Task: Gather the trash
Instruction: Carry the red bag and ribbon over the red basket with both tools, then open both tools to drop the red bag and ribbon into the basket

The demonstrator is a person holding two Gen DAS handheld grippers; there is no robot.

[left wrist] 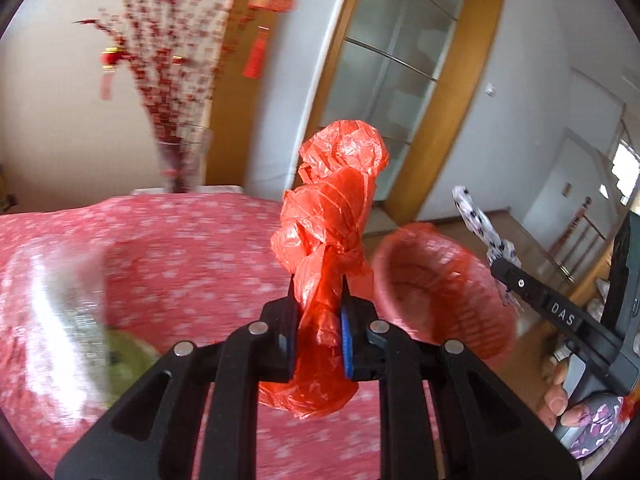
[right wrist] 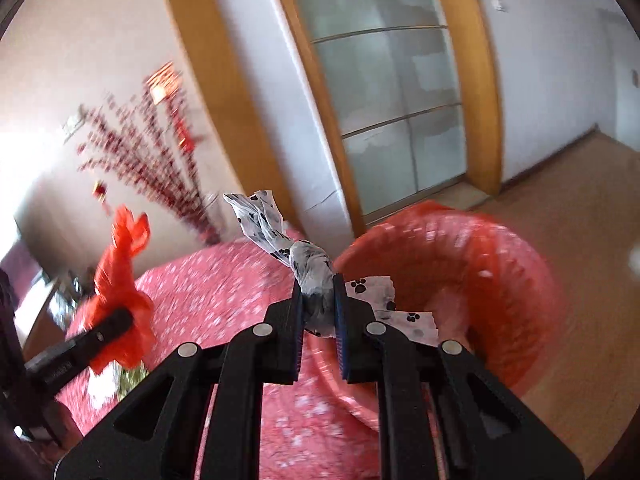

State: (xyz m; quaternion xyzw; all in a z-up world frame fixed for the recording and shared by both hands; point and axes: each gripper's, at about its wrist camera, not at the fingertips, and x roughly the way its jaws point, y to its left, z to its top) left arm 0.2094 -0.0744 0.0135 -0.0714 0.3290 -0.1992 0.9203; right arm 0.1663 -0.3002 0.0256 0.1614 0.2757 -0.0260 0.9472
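My left gripper (left wrist: 320, 304) is shut on a knotted red plastic bag (left wrist: 328, 216), held up above the red-clothed table (left wrist: 180, 248). It also shows in the right wrist view (right wrist: 120, 280). My right gripper (right wrist: 316, 300) is shut on a twisted white paw-print wrapper (right wrist: 308, 268), also seen in the left wrist view (left wrist: 476, 224). A round basket lined with a red bag (right wrist: 452, 276) stands just right of both grippers, at the table's edge; it shows blurred in the left wrist view (left wrist: 436, 288).
A glass vase of red blossom branches (left wrist: 184, 160) stands at the table's far side. A clear glass object (left wrist: 60, 312) and something green (left wrist: 128, 356) lie at near left. A frosted sliding door (right wrist: 392, 92) and wooden floor (right wrist: 580, 208) lie beyond.
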